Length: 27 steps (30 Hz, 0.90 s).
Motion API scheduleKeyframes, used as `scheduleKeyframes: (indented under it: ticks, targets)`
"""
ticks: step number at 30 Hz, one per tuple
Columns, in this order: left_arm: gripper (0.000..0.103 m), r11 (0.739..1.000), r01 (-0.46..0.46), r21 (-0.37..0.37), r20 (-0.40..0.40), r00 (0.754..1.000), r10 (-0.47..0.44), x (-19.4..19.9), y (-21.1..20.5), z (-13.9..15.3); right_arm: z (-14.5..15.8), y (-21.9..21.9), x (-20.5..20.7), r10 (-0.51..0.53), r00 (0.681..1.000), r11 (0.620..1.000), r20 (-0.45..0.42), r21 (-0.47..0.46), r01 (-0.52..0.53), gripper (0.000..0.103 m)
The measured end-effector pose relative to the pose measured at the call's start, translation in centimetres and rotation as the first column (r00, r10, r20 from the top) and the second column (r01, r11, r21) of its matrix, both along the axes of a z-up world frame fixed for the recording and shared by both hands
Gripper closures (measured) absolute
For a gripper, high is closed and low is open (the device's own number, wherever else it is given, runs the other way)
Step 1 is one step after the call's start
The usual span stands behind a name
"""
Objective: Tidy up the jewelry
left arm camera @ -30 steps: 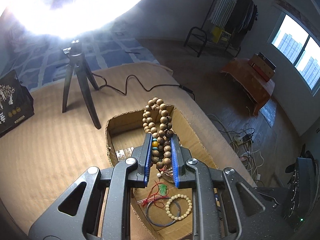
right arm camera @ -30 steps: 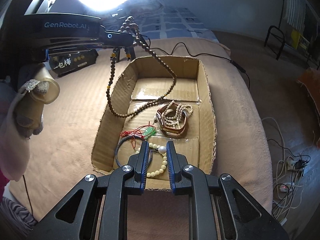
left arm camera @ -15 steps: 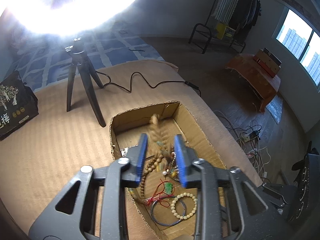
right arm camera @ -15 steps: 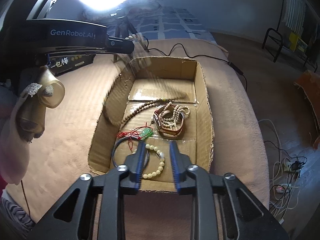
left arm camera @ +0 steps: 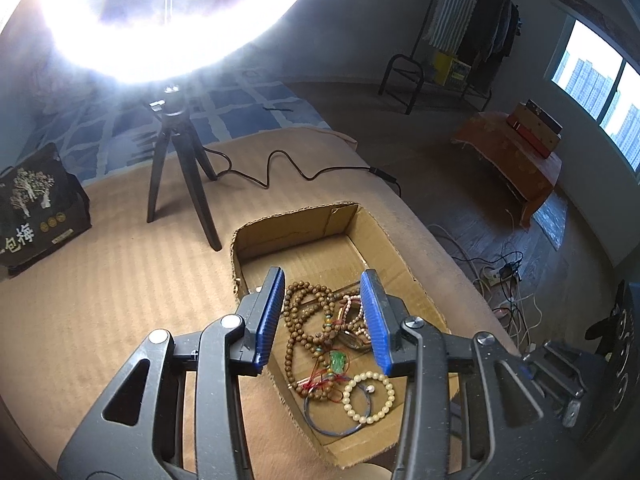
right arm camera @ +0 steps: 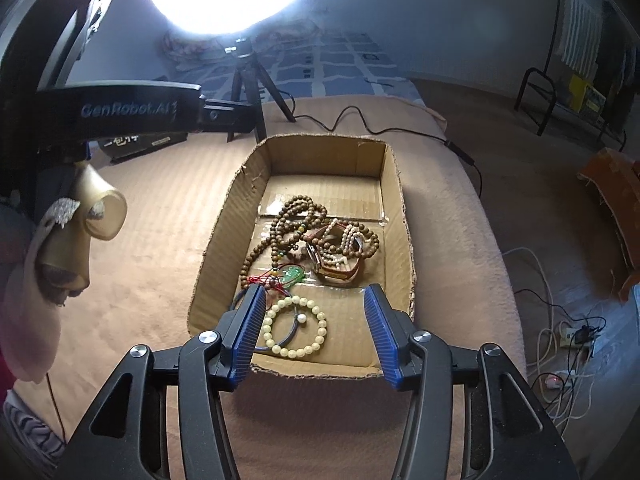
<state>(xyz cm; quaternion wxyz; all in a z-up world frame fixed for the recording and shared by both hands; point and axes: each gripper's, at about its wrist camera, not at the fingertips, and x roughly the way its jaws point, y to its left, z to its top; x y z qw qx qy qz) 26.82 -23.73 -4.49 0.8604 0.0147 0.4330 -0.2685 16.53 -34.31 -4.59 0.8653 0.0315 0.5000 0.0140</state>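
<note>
An open cardboard box lies on the tan bed cover. In it a long brown wooden bead necklace sits in a loose heap, beside a leather bracelet with pearl strands. Nearer are a green pendant on red cord, a thin blue bangle and a cream bead bracelet. My left gripper hovers above the necklace, jaws opening, nothing between the pads. My right gripper hangs over the box's near end above the cream bracelet, jaws opening, empty.
A ring light on a black tripod stands behind the box, its cable trailing right across the bed. A black printed bag sits at the far left. A gloved hand holds the left tool. The bed edge drops to a cable-strewn floor on the right.
The left gripper opened and the brown bead necklace fell from it into the box. The right gripper's jaws also spread wider, with nothing in them.
</note>
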Motion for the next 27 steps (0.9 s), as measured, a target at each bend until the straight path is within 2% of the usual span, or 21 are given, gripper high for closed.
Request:
scheduleKeyframes:
  ticks: [16, 19, 25, 27]
  targets:
    - [0.063, 1.0, -0.015, 0.015, 0.146, 0.989, 0.013, -7.8, 5.3, 5.5, 5.6, 0.7, -3.2, -0.032, 0.99, 0.999, 0.138, -0.02, 0.035, 0.052]
    - [0.063, 1.0, -0.021, 0.018, 0.171, 0.985, 0.017, -9.7, 6.6, 6.2, 6.6, 1.2, -3.9, -0.027, 0.984, 0.999, 0.175, -0.037, 0.034, 0.045]
    - [0.055, 0.999, -0.039, 0.018, 0.203, 0.979, 0.035, -13.3, 9.1, 6.9, 7.7, 2.3, -5.0, -0.013, 0.976, 0.998, 0.219, -0.05, 0.024, 0.042]
    - [0.041, 0.999, -0.047, 0.019, 0.223, 0.974, 0.042, -14.8, 9.9, 7.0, 7.9, 2.6, -5.3, -0.01, 0.974, 0.998, 0.226, -0.057, 0.023, 0.039]
